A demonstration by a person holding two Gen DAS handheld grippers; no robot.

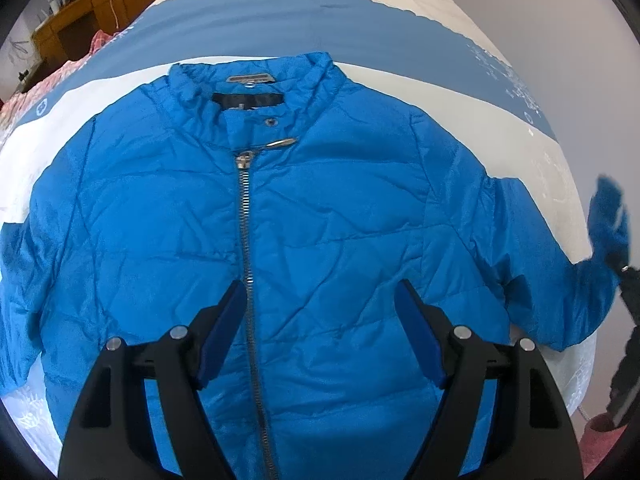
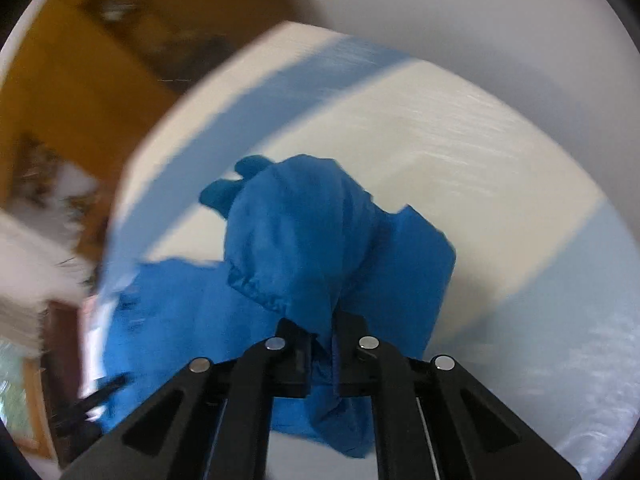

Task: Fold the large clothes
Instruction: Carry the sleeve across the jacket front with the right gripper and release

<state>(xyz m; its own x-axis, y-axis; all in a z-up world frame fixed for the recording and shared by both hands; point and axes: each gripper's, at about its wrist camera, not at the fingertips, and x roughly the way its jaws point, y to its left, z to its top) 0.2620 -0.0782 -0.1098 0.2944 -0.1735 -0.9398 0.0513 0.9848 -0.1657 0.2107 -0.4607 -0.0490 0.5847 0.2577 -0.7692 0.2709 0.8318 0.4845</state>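
A bright blue zipped jacket lies face up on a bed, collar at the far side, sleeves spread to both sides. My left gripper hovers open over the jacket's lower chest, beside the zip, with nothing between its blue pads. At the far right edge of the left wrist view, the right sleeve's cuff is lifted off the bed. In the blurred right wrist view, my right gripper is shut on that blue sleeve, which bunches up above the jaws and hangs below them.
The bed cover is white with broad blue bands. A wooden desk with clutter stands at the far left, and pink cloth lies at the bed's left edge. A grey wall borders the right side.
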